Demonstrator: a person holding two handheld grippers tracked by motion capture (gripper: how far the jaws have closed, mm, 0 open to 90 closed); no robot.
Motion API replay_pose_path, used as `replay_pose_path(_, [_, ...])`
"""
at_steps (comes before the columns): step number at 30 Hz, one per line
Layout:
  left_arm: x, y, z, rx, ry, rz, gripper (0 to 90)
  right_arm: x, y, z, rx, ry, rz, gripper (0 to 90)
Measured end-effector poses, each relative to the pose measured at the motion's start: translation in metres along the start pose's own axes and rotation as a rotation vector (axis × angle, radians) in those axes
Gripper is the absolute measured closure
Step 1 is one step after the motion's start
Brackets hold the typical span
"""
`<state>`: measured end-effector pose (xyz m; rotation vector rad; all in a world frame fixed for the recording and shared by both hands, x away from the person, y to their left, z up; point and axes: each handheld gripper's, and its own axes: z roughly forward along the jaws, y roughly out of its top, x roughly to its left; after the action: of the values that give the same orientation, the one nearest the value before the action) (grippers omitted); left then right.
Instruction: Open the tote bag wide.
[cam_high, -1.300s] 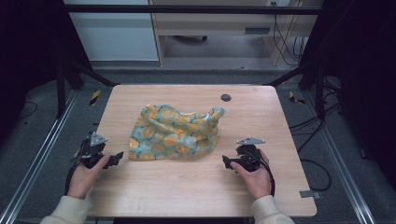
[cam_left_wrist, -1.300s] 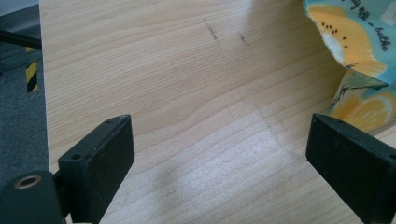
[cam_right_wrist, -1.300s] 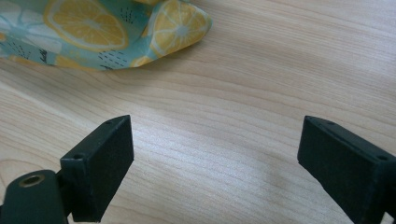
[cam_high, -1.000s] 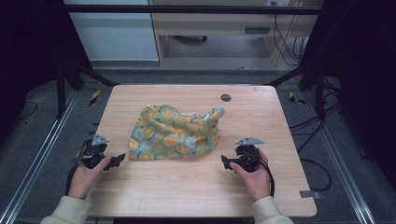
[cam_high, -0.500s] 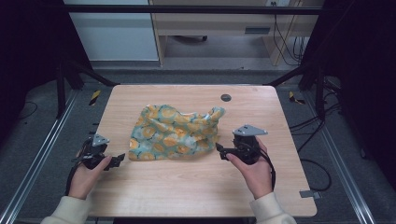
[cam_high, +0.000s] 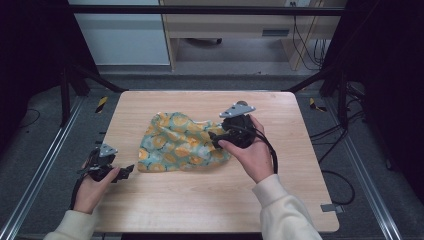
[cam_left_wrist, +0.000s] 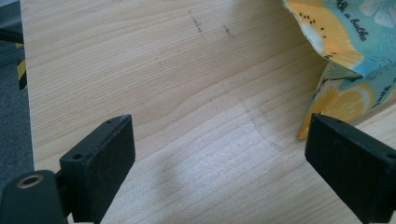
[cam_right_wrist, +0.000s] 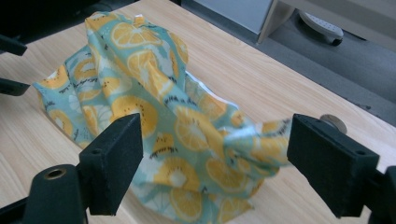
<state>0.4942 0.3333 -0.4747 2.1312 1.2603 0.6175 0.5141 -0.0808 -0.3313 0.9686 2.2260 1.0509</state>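
While held over the right edge of the crumpled cloth (cam_high: 182, 142), right gripper (cam_high: 218, 138) sits in the right hand (cam_high: 250, 150) mid-table, grey three-cornered plate (cam_high: 237, 109) on top, tilted up toward the far side. Forearm in a cream sleeve (cam_high: 282, 210), coming in from bottom centre-right and angled up-left. Fingers wrapped round the black body, black cable (cam_high: 270, 150) looping past the wrist. Jaws spread wide in the right gripper view, cloth (cam_right_wrist: 159, 126) bunched between and beyond them, nothing clamped. Can't tell whether the pads touch fabric. Small round dark object (cam_right_wrist: 332, 122) on the wood just behind the right-hand jaw in that view; too small to identify.

Left gripper (cam_high: 122, 172) low at the table's near-left corner, in the left hand (cam_high: 92, 190), jaws pointing right toward the cloth's near-left corner, just short of it. Wrist low, forearm entering from bottom-left. Jaws wide apart in the left gripper view, bare wood between them, a cloth corner (cam_left_wrist: 341, 93) just past the right-hand jaw. Not gripping anything.

Cloth: teal with orange citrus-slice print, lying rumpled on the light wooden table (cam_high: 210, 210), centre-left, folds raised along its far side. Some printed lettering on the fabric in the left gripper view, too partial to read properly.

Around the table: metal frame rails (cam_high: 37, 175), grey floor, cables (cam_high: 340, 170) off to the right.
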Motion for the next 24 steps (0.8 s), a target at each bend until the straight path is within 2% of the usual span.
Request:
replay_pose_path(3, [0.000, 0.000, 0.000, 0.000, 0.000, 0.001, 8.3, 0.002, 0.006, 0.015, 0.024, 0.004, -0.046, 19.3])
replay_pose_path(6, [0.000, 0.000, 0.000, -0.003, 0.000, -0.003, 8.3, 0.005, 0.007, 0.033, 0.062, 0.041, -0.067, 23.5])
replay_pose_path(7, [0.000, 0.000, 0.000, -0.003, -0.001, -0.003, 8.3, 0.006, 0.006, 0.038, 0.076, 0.040, -0.073, 25.1])
replay_pose_path(10, [0.000, 0.000, 0.000, -0.004, -0.002, -0.004, 8.4, 0.011, 0.006, 0.048, 0.111, 0.056, -0.086, 39.3])
replay_pose_path(12, [0.000, 0.000, 0.000, -0.005, -0.002, -0.004, 8.4, 0.015, 0.006, 0.050, 0.126, 0.070, -0.097, 55.6])
replay_pose_path(15, [0.000, 0.001, 0.000, -0.005, -0.002, -0.005, 8.4, 0.018, 0.008, 0.048, 0.116, 0.079, -0.100, 74.0])
replay_pose_path(18, [0.000, 0.001, 0.000, -0.005, -0.003, -0.004, 8.5, 0.023, 0.013, 0.041, 0.085, 0.102, -0.100, 84.4])
replay_pose_path(20, [0.000, 0.001, -0.001, -0.005, -0.001, -0.006, 8.5, 0.029, 0.017, 0.032, 0.047, 0.125, -0.100, 87.9])
replay_pose_path(21, [0.000, 0.001, -0.001, -0.005, -0.001, -0.006, 8.5, 0.029, 0.017, 0.032, 0.047, 0.125, -0.100, 87.9])
replay_pose_path(22, [0.001, 0.001, -0.001, -0.009, 0.001, -0.008, 8.5, 0.039, 0.019, 0.021, 0.007, 0.161, -0.111, 88.9])
replay_pose_path(24, [0.001, 0.001, -0.002, -0.011, -0.005, -0.010, 8.6, 0.049, 0.019, 0.012, -0.022, 0.190, -0.127, 89.1])
